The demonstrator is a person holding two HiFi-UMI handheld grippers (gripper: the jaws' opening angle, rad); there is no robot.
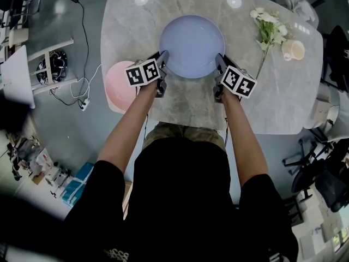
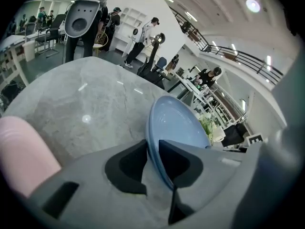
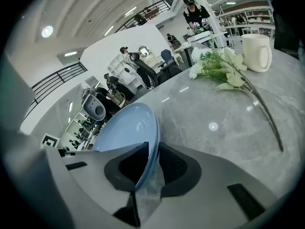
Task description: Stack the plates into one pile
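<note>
In the head view, the blue plate [image 1: 192, 45] lies on the grey marble table [image 1: 272, 97] between our 2 grippers: the left gripper [image 1: 163, 58] at its left rim, the right gripper [image 1: 220, 62] at its right rim. The pink plate [image 1: 118, 85] lies to the left at the table's edge, just beside the left gripper, so we judge the blue plate must travel left. Flowers [image 1: 268, 29] and a mug [image 1: 293, 49] lie well apart to the right.

In the left gripper view, the jaws stand partly closed, pinching the blue rim.

In the right gripper view, the jaws likewise clamp the rim. An open hall with people lies beyond.
</note>
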